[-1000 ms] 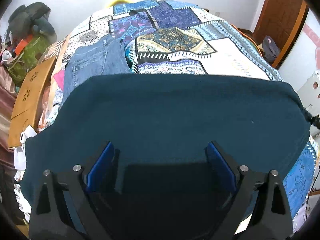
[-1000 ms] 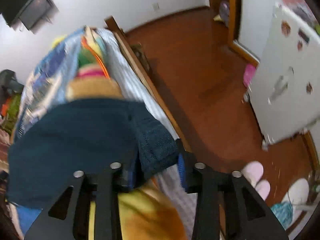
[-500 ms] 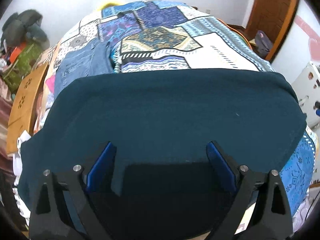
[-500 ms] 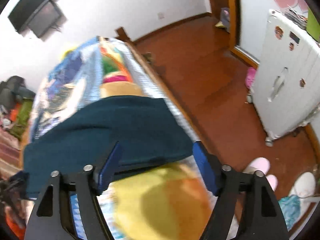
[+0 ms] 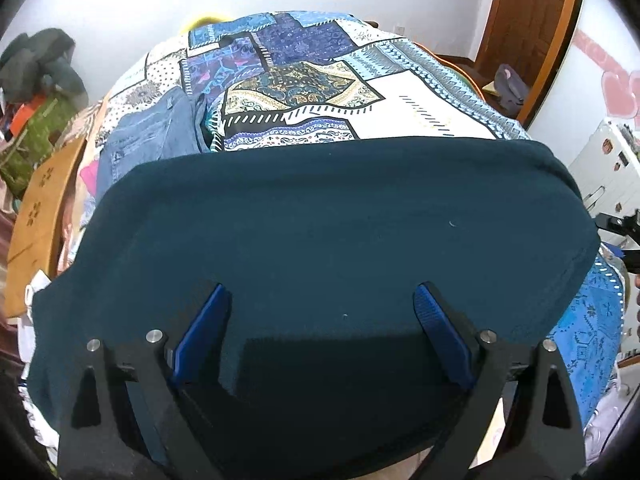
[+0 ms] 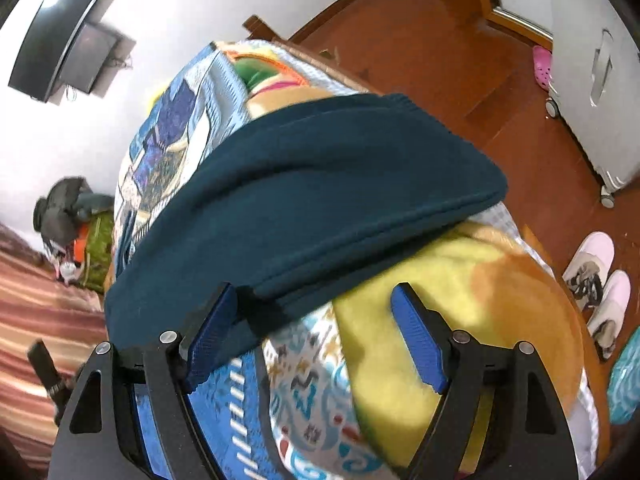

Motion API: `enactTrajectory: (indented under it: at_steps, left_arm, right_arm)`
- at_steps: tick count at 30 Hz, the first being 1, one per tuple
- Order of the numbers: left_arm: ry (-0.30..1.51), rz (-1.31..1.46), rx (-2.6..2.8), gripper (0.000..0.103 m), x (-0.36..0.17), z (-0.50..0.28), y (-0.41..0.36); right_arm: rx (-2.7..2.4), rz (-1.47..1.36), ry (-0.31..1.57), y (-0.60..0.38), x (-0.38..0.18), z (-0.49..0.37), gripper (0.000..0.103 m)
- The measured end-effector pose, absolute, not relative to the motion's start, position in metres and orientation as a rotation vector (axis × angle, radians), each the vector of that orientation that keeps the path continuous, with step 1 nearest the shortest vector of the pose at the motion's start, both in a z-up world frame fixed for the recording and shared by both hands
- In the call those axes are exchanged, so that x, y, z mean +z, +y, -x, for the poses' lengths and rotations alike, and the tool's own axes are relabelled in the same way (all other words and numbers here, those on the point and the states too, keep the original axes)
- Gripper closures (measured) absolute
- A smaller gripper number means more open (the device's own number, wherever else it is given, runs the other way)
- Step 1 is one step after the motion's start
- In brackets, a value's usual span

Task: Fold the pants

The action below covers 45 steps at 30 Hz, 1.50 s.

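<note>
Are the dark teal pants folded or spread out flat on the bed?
Folded: the dark teal pants show doubled layers stacked at their near edge.

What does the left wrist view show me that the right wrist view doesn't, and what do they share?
Only the left wrist view: the blue jeans lying beyond the pants, a wooden door, and the open left tongs over the dark cloth.

Only the right wrist view: a wall-mounted screen, the wooden floor, white slippers, a yellow blanket, and the open right tongs.

Both: the folded teal pants on the patchwork bedspread.
</note>
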<state>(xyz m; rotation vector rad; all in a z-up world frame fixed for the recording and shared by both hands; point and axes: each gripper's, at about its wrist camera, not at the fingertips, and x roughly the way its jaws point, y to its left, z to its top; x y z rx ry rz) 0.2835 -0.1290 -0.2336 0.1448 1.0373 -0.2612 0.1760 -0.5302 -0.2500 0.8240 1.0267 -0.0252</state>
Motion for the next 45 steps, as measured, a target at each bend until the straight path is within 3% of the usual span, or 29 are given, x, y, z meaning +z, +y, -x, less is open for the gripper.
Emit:
enactTrajectory:
  at_steps: [9, 12, 14, 17, 33, 39, 45]
  left_arm:
    - [1.031, -0.128, -0.276, 0.008, -0.234, -0.282, -0.127]
    - [1.031, -0.126, -0.274, 0.008, -0.233, -0.282, -0.127]
    - [1.030, -0.128, -0.271, 0.008, -0.232, -0.282, -0.126]
    - [1.020, -0.128, -0.262, 0.008, -0.228, -0.282, -0.123]
    - [0.887, -0.042, -0.208, 0.008, -0.174, -0.274, -0.081]
    - [0.853, -0.007, -0.195, 0.008, -0.162, -0.266, -0.063]
    - [0.845, 0.023, -0.183, 0.008, -0.159, -0.258, -0.045]
  right_arm:
    - [-0.120, -0.950, 1.007, -0.553, -0.278, -0.203, 0.027]
    - [-0.155, -0.983, 0.980, -0.564, -0.279, -0.206, 0.047]
    - [-0.175, -0.974, 0.944, -0.571, -0.273, -0.206, 0.076]
    - [-0.190, -0.896, 0.904, -0.574, -0.257, -0.206, 0.088]
    - [0.016, -0.277, 0.528, -0.466, -0.079, -0.219, 0.092]
    - [0.183, -0.144, 0.537, -0.395, -0.077, -0.235, 0.092]
    - [0.349, -0.063, 0.646, -0.323, -0.118, -0.253, 0.092]
